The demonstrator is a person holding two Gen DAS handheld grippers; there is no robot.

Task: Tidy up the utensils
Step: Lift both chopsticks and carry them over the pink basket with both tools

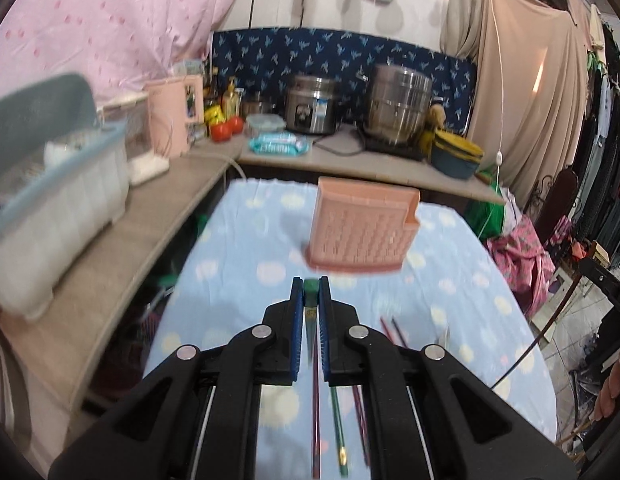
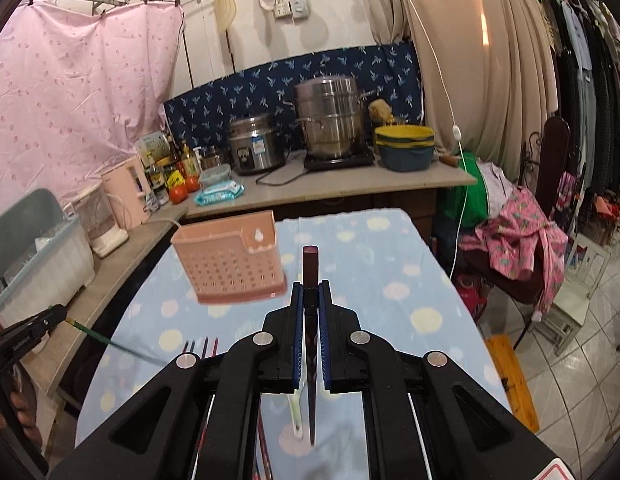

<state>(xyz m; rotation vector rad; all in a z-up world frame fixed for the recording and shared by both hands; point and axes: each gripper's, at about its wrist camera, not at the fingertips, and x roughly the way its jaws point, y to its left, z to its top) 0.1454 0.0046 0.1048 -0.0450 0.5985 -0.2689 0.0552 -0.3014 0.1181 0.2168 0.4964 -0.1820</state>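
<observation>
**Both tongs clenched on chopsticks above the dotted cloth**

The left tongs [image 1: 310, 286] were clamped on a green chopstick [image 1: 310, 304], its blunt green end poking just past the blue pads [image 1: 297, 320] and its thin end running back under the grip. From the right-hand camera the same chopstick [image 2: 109, 343] showed as a green line slanting out of the left tongs [image 2: 59, 314] at the frame's left edge, over the near left side of the surface [image 2: 390, 240].

The right tongs [image 2: 310, 286] were closed on a dark reddish-brown chopstick [image 2: 310, 264], whose squared end stood up past the fingertips while its point hung down behind them.

Ahead of both stood the pink perforated utensil holder [image 1: 362, 228], upright on the blue cloth with pale dots [image 1: 237, 240], towards the far half of the surface; it was apart from either pair of tongs. In the right view the holder [image 2: 229, 260] sat left of the held chopstick.

More chopsticks lay loose on the cloth near the tongs: a dark red one [image 1: 316, 420], another green one [image 1: 338, 432], and a further pair [image 1: 396, 330] off to the right. A pale utensil [image 2: 294, 414] lay beneath the right tongs; I could not tell what it was.

Behind, a counter [image 1: 350, 160] carried a rice cooker [image 1: 312, 110] and a steel steamer pot [image 1: 398, 110].
</observation>
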